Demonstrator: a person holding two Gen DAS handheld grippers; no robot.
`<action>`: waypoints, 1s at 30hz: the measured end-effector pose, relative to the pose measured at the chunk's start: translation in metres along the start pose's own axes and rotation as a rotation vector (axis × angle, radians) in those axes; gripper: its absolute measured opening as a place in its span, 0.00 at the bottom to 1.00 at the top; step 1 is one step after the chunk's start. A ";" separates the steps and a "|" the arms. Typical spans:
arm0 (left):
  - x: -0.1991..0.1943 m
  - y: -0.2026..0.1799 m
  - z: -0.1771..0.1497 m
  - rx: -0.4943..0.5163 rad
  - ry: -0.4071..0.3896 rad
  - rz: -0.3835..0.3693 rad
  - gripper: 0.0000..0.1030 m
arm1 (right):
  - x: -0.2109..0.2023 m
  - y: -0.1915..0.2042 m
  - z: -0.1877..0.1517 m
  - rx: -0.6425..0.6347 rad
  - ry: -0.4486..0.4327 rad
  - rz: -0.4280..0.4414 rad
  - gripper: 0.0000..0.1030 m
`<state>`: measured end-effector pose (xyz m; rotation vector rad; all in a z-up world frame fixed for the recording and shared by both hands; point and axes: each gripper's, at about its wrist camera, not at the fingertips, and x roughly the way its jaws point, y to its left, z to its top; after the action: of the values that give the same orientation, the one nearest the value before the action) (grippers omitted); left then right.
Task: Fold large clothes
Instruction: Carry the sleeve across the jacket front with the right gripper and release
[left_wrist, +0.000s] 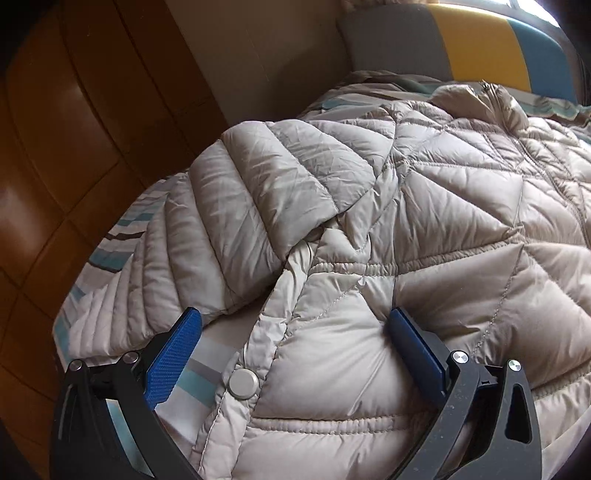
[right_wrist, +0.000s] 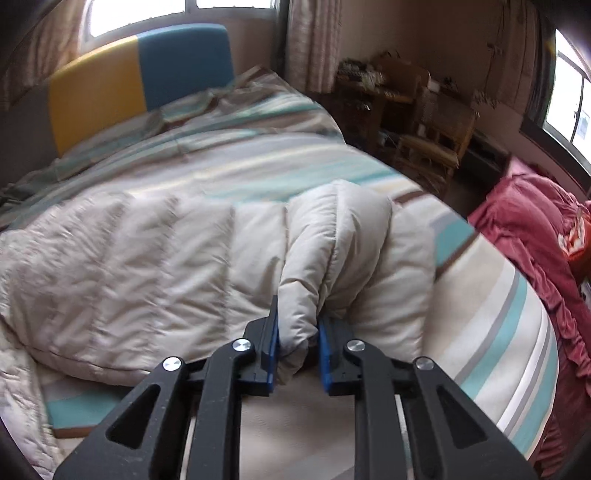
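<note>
The right gripper (right_wrist: 295, 341), at the lower centre of the right wrist view, was closed on the cuff end of a sleeve (right_wrist: 332, 243) of the beige down jacket (right_wrist: 129, 266). The blue pads (right_wrist: 272, 350) pressed the padded cloth from both sides, so the sleeve rose as a bunched ridge just above the jaws. I think it was held at the end because from there the whole sleeve can be drawn across the body for a fold. The rest of the jacket lay flat toward the left of that frame, on the striped bedding (right_wrist: 498, 350). A red cloth heap (right_wrist: 535, 236) sat at the right edge, apart from the work.

The left gripper (left_wrist: 291, 354), at the bottom of the left wrist view, stood wide open. Its jaws were on both sides of the front edge of the jacket, and the round metal snap button (left_wrist: 242, 383) lay between them. The right pad seemed to rest on the padded cloth, but nothing was pinched. This placing probably prepares a grip on the hem edge. The other sleeve (left_wrist: 236, 206) lay spread to the left centre of that frame, and the body filled the right side. The headboard (left_wrist: 480, 44), in grey, yellow and teal, was at the upper right
</note>
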<state>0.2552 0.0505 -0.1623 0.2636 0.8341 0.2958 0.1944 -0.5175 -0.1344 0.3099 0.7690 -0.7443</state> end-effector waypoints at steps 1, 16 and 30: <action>0.002 -0.001 0.000 -0.003 0.009 -0.009 0.97 | -0.007 0.006 0.002 0.000 -0.019 0.019 0.15; 0.016 0.020 -0.002 -0.097 0.064 -0.135 0.97 | -0.113 0.189 -0.033 -0.585 -0.360 0.228 0.15; 0.014 0.017 -0.002 -0.096 0.064 -0.133 0.97 | -0.147 0.340 -0.127 -0.930 -0.410 0.493 0.15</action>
<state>0.2601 0.0721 -0.1676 0.1084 0.8934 0.2195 0.2986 -0.1403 -0.1184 -0.4767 0.5408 0.0661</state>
